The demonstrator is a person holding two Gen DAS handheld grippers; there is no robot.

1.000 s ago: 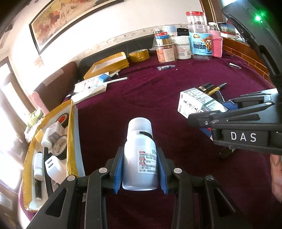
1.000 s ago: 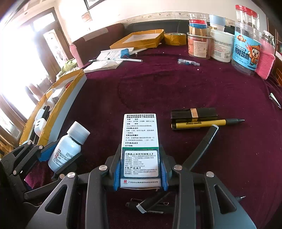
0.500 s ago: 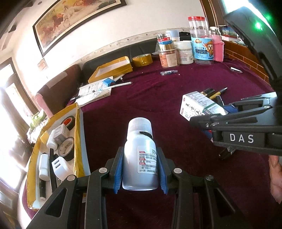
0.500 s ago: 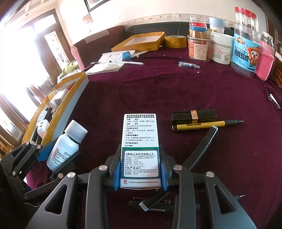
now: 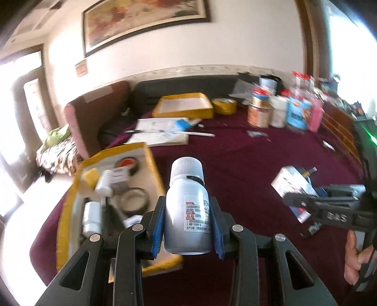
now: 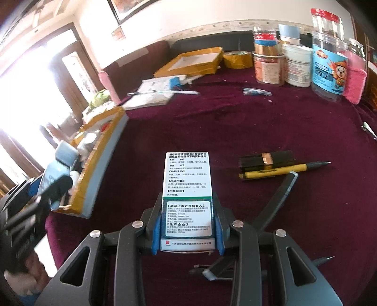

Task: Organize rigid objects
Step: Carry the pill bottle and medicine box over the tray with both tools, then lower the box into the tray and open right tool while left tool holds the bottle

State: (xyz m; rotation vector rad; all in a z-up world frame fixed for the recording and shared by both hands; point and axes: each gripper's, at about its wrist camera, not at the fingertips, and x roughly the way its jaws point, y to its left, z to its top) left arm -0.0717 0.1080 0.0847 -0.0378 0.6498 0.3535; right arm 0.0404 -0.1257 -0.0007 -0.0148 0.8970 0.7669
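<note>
left fingers (image 5: 162, 223) clamp white bottle (image 5: 187, 211) | right fingers (image 6: 156, 231) clamp medicine box (image 6: 187, 188)

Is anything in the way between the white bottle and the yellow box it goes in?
Nothing visible blocks it. The white bottle, held in the left gripper, is right beside the open yellow box, which already has things inside but still shows bare floor.

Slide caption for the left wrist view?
Left gripper holds a white bottle above the yellow tray.

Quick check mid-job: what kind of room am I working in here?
Most likely a home living room: a framed painting hangs on the wall, a dark sofa sits behind the cluttered table with its maroon cloth.
</note>
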